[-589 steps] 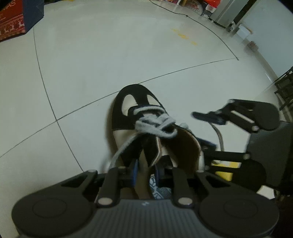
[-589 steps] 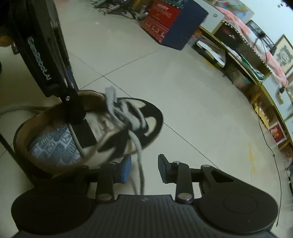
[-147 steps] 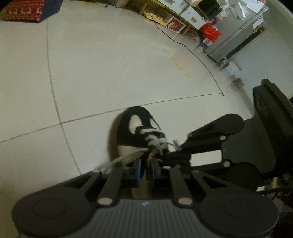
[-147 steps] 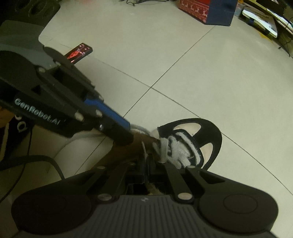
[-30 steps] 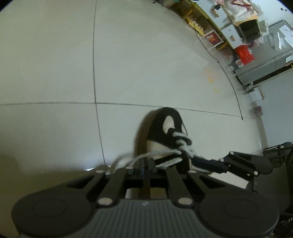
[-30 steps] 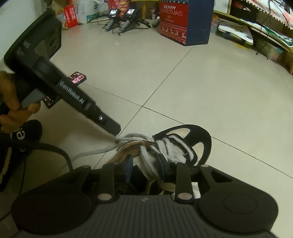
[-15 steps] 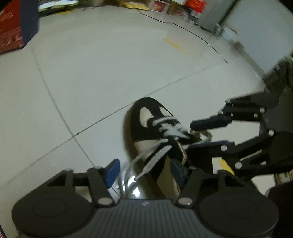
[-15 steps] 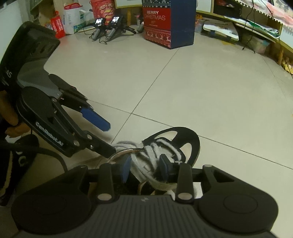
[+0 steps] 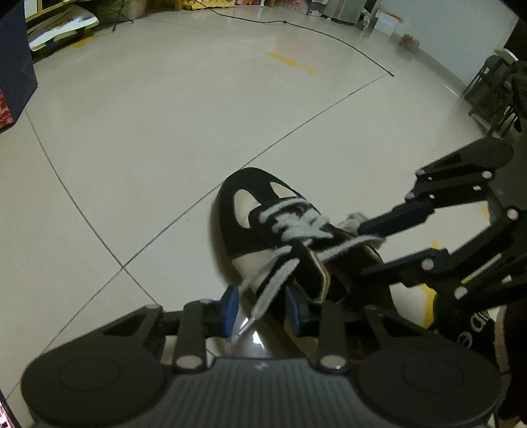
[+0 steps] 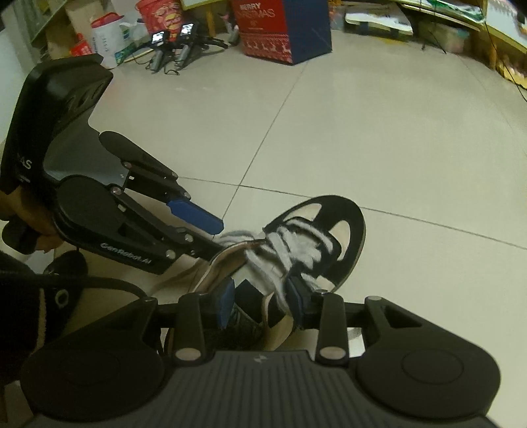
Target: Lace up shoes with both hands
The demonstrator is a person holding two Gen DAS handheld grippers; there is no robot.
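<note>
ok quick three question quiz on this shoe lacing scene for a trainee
1. True or false: the shoe stands on a carpet.
2. The lace is: A red, B pale grey, C green.
3. Which holiday does the red and blue box behind the shoe name?

Key: 1 false, it stands on a tiled floor. 2 B. 3 Christmas.
</note>
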